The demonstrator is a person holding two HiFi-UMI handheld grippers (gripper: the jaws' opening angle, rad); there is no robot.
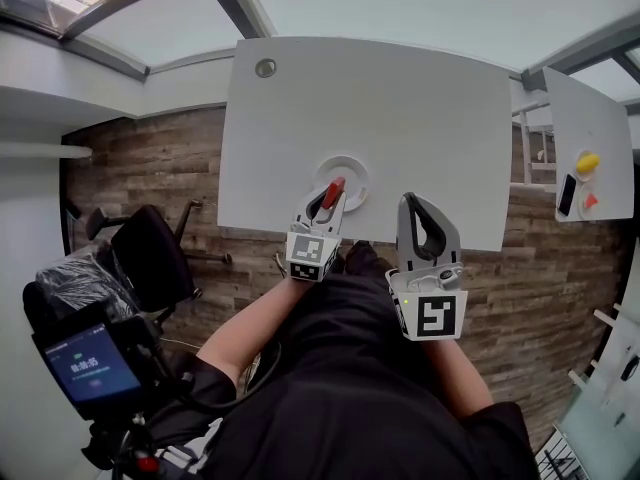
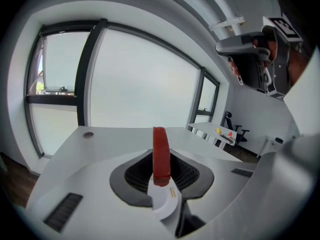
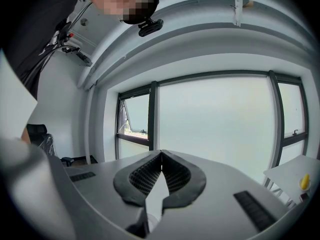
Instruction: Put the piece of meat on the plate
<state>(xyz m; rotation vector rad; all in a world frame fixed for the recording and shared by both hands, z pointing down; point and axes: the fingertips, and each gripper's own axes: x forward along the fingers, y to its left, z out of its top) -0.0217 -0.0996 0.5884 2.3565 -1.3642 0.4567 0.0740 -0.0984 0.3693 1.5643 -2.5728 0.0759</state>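
Left gripper view: meat [image 2: 161, 154] upright

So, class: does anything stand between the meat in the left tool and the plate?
Nothing visible does. The piece of meat, clamped in the left tool, hangs over the near edge of the plate, which looks bare; the right tool is off to one side.

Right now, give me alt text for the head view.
The left hand-held gripper holds a red piece of meat over a white plate near the front edge of a white table. The right hand-held gripper, shut and empty, hovers beside it.
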